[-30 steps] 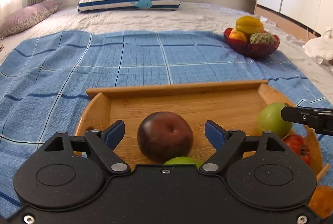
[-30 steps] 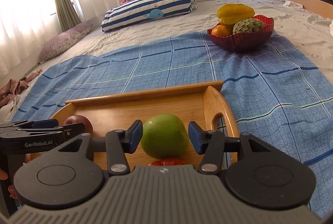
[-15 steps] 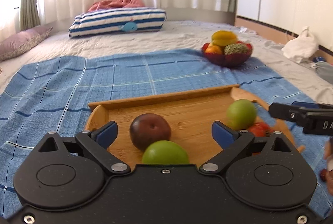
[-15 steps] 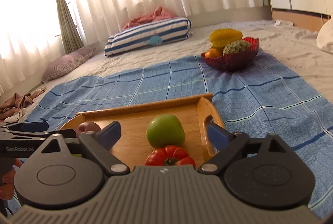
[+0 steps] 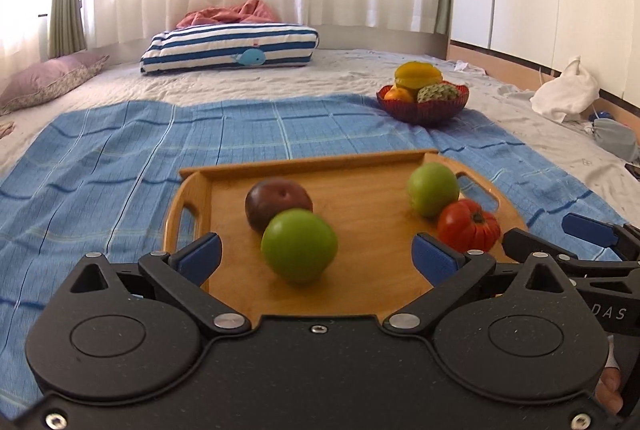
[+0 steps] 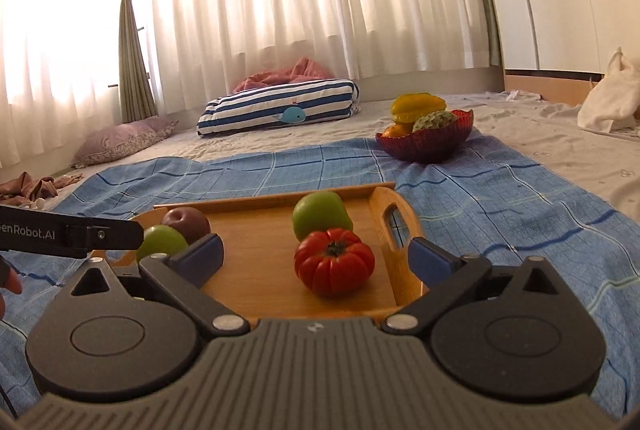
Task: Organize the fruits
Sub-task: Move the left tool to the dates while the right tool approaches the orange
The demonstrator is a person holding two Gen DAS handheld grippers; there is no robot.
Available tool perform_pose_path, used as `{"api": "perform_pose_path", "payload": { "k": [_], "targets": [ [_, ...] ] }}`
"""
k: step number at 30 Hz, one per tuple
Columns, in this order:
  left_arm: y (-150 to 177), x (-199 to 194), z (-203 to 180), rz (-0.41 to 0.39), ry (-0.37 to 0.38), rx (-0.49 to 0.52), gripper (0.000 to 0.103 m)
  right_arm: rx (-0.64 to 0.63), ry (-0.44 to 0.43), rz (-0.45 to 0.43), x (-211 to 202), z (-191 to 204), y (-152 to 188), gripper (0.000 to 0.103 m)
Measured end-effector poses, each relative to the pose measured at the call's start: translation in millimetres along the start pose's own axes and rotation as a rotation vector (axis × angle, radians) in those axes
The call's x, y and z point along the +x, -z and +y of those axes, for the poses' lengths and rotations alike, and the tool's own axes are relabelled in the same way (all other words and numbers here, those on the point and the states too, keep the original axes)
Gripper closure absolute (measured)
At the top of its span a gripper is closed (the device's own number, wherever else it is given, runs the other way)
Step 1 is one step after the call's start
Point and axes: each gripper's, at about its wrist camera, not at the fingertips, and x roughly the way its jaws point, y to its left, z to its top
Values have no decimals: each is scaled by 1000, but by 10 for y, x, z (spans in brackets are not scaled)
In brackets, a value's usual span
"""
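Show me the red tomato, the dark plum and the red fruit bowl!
tomato (image 6: 334,262), right wrist view, on its ribbed front.
plum (image 5: 278,202), left wrist view, on its top.
fruit bowl (image 5: 424,110), left wrist view, on its front wall.

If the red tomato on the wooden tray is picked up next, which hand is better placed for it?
Probably the right. The right gripper has its jaws open with the red tomato straight ahead between them. The left gripper faces a green apple instead.
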Motion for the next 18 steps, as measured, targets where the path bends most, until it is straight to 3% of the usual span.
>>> {"api": "perform_pose_path", "payload": {
  "k": [18],
  "targets": [
    [440, -247, -14, -16, -54, -25, 1, 43, 49, -54, -285, -27, 389, 0]
  ]
}}
